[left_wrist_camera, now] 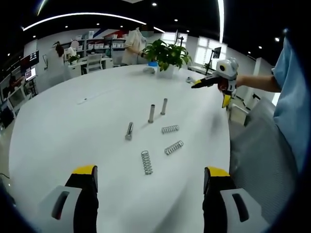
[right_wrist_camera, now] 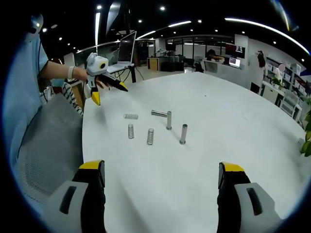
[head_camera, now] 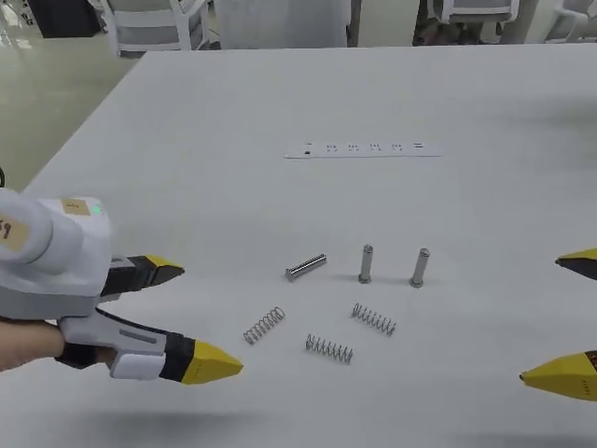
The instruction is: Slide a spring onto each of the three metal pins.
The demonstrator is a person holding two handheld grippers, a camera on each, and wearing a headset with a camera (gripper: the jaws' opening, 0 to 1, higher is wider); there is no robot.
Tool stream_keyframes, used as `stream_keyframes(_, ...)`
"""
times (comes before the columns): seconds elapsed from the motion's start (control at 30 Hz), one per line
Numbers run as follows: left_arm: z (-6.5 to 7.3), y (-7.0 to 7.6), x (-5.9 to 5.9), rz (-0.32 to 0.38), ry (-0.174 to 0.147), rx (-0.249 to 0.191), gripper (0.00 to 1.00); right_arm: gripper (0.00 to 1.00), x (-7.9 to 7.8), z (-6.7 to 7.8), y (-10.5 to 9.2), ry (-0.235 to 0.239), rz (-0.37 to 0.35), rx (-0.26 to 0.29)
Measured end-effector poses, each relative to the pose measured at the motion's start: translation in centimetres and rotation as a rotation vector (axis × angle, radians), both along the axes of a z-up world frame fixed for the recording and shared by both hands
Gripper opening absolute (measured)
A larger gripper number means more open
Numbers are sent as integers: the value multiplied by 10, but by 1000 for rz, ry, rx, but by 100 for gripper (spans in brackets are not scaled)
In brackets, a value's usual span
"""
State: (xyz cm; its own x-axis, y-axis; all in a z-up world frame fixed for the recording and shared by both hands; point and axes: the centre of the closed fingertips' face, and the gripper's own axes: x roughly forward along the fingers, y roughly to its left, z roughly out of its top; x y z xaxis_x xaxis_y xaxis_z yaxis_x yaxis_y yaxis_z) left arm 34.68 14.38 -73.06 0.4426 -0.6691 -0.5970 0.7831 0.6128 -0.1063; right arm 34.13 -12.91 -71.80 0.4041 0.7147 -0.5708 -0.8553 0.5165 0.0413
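Observation:
Two short metal pins (head_camera: 366, 264) (head_camera: 420, 268) stand upright on the white table (head_camera: 280, 103). A third pin (head_camera: 306, 267) lies on its side to their left. Three loose springs (head_camera: 264, 325) (head_camera: 328, 349) (head_camera: 373, 318) lie flat just in front of the pins. My left gripper (head_camera: 207, 319) is open at the left, its yellow tips pointing toward the springs and holding nothing. My right gripper (head_camera: 543, 319) is open at the right edge, also holding nothing. In the left gripper view the nearest spring (left_wrist_camera: 146, 162) lies ahead between the jaws. In the right gripper view the upright pins (right_wrist_camera: 169, 120) (right_wrist_camera: 183, 134) stand ahead.
A white power strip (head_camera: 362, 148) lies flat farther back on the table. Office chairs (head_camera: 149, 28) stand along the far edge. A potted plant (left_wrist_camera: 165, 56) sits at one end of the table and a laptop (right_wrist_camera: 125, 48) at the other. A grey chair (right_wrist_camera: 48, 145) is beside me.

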Motion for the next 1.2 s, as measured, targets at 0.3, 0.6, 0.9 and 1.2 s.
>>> stream_keyframes(0.3,-5,-12,9,-38,16,23,86,96,-2,-5,1,8,-3,8)
stream_keyframes(0.6,-7,-17,19,-83,39,68,84,95,-3,-8,1,13,-14,23)
stream_keyframes(0.9,-7,-29,34,-124,53,103,83,96,-3,-10,3,16,-20,39)
stream_keyframes(1.2,-16,-36,41,-163,83,145,82,96,-5,-15,2,26,-30,48)
